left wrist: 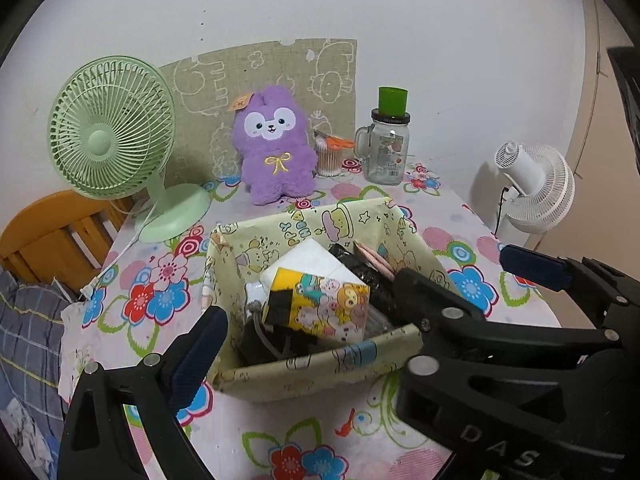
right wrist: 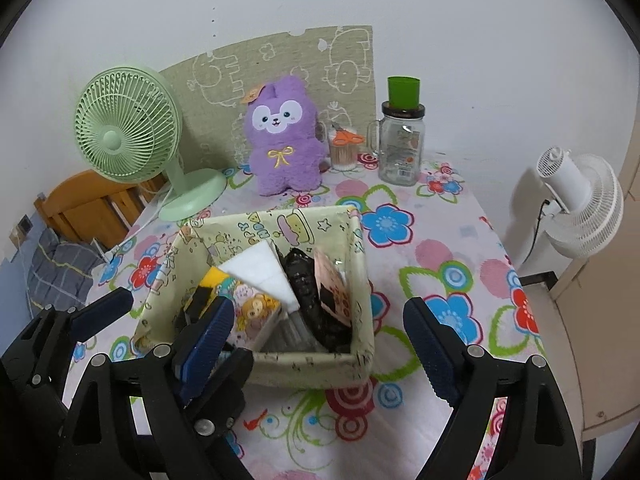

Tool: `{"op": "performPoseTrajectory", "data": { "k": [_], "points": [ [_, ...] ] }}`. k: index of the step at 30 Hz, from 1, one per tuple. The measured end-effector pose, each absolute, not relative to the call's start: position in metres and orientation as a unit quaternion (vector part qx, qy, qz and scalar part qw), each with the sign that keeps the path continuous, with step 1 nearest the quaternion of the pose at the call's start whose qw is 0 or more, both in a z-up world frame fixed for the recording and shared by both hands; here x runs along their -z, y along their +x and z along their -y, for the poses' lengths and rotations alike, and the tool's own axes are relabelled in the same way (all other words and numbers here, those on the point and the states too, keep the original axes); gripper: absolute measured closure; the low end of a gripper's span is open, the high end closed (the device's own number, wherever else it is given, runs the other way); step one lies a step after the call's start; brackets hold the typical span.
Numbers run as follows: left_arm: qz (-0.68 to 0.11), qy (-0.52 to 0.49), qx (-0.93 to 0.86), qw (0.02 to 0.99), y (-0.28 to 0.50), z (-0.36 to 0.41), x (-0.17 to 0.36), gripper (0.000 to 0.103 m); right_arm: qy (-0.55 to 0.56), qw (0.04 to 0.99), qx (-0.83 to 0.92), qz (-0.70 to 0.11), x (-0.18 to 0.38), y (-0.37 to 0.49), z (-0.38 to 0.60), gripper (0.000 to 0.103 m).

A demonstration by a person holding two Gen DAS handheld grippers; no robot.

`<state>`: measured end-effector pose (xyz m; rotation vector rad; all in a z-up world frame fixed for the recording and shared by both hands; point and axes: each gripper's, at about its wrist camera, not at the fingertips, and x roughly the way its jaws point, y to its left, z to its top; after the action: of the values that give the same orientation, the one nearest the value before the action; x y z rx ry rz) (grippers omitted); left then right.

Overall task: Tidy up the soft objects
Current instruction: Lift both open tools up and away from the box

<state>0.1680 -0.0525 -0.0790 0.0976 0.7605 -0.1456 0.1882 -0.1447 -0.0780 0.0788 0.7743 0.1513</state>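
A purple plush rabbit [left wrist: 275, 146] sits upright at the back of the flowered table; it also shows in the right wrist view [right wrist: 285, 139]. A pale yellow fabric basket [left wrist: 308, 372] stands in the middle, holding a cartoon-printed tissue pack [left wrist: 324, 304], a white pack and a black bag. The basket also shows in the right wrist view [right wrist: 308, 368]. My left gripper [left wrist: 362, 312] is open and empty, its fingers astride the basket. My right gripper [right wrist: 320, 332] is open and empty, just in front of the basket.
A green desk fan [left wrist: 116, 136] stands at the back left. A glass mug jar with a green cup on it [left wrist: 386, 148] and a cotton swab tub [left wrist: 330, 154] stand at the back right. A white fan [left wrist: 536, 184] stands beyond the table's right edge. A wooden chair [left wrist: 52, 232] is at the left.
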Motion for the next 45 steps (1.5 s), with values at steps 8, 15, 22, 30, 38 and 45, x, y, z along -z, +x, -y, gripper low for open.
{"op": "performPoseTrajectory", "data": {
  "k": [8,15,22,30,38,45],
  "points": [
    [-0.366,0.051,0.071,0.927,0.149,0.053,0.076,0.003,0.034,0.927,-0.064,-0.368,0.074,0.166,0.149,0.014],
    [-0.356,0.048,0.069,0.931,0.128,0.047,0.071,0.002,0.013,0.935,-0.043,-0.351,0.067,0.144,0.152,0.014],
    [-0.346,0.039,0.05,0.936,0.107,0.03,0.064,0.0,0.019,0.939,-0.036,-0.342,0.064,0.123,0.161,0.014],
    [-0.344,0.014,0.028,0.938,0.086,0.016,0.06,0.0,0.026,0.944,-0.029,-0.329,0.057,0.103,0.166,0.014],
    [-0.33,0.018,0.009,0.944,0.067,0.015,0.05,0.0,0.028,0.949,-0.013,-0.313,0.05,0.078,0.172,0.014],
    [-0.313,0.02,0.02,0.949,0.047,0.016,0.037,0.0,0.02,0.958,-0.014,-0.286,0.035,0.054,0.171,0.014]
  ]
}}
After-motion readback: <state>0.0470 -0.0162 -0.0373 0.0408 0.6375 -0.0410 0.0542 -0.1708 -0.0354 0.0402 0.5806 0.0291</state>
